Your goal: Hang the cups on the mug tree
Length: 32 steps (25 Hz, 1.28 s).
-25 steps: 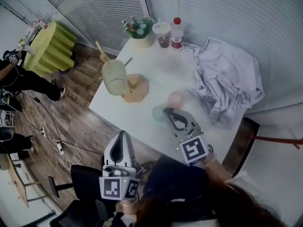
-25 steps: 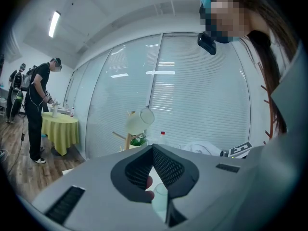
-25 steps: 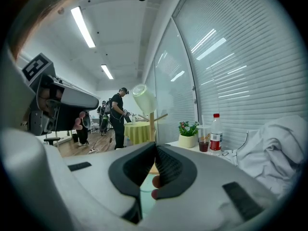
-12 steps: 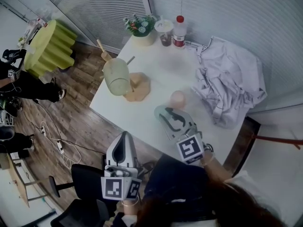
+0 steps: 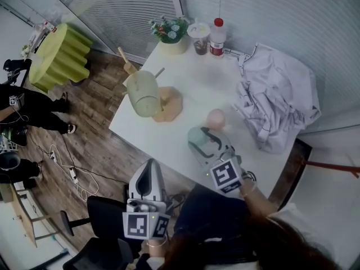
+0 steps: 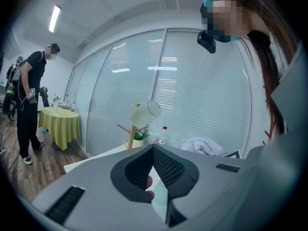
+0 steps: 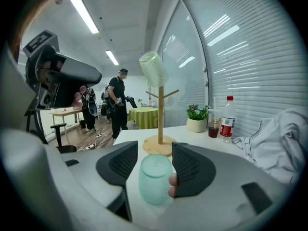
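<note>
The wooden mug tree (image 5: 167, 101) stands at the table's left side with a pale green cup (image 5: 143, 93) hung on it, also visible in the right gripper view (image 7: 153, 69). A teal cup (image 7: 155, 182) stands bottom-up on the table, with a pink cup (image 5: 216, 118) just behind it. My right gripper (image 7: 155, 150) sits around the teal cup; its jaws have just been opening and stand open with a gap on each side of the cup. My left gripper (image 5: 148, 180) hovers off the table's near edge, shut and holding nothing.
A heap of white clothes (image 5: 278, 103) covers the table's right side. A flower pot (image 5: 171, 32), a drink cup (image 5: 198, 38) and a bottle (image 5: 217, 35) stand at the far edge. A black chair (image 5: 101, 218) is below the near edge. People stand by a yellow table (image 5: 59, 52).
My right gripper has dropped toward the table and slid over the teal cup, its jaws going from shut to open around it. The left gripper stayed put.
</note>
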Motion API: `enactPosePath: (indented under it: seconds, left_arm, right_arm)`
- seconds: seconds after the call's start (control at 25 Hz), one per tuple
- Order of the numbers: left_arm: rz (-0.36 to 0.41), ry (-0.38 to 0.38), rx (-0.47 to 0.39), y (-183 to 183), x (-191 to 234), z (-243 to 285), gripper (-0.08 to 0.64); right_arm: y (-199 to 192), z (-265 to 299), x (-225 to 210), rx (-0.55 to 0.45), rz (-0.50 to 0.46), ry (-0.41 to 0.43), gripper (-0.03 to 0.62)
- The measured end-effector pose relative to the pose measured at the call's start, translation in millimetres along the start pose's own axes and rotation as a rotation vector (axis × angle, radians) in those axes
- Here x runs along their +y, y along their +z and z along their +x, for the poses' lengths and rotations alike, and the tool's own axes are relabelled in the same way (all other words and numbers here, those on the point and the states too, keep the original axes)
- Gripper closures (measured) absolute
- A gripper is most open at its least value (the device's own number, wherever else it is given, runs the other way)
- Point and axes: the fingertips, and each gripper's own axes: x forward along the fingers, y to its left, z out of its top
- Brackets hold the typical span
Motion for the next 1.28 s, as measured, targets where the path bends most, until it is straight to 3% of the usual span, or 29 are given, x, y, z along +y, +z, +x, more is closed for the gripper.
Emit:
enactPosePath:
  seconds: [0.56,1.28]
  left_arm:
    - [-0.005,0.005,0.027,-8.2,10.3,5.1,0.558]
    - [-0.009,0.021,0.032,-7.8,15.6,6.9,0.558]
  right_arm:
    - [-35.1,16.7,0.5,0.112,0.009,-0.001,0.304]
    - [-53.5,28.4,1.0,0.176,0.002,0.008,0.308]
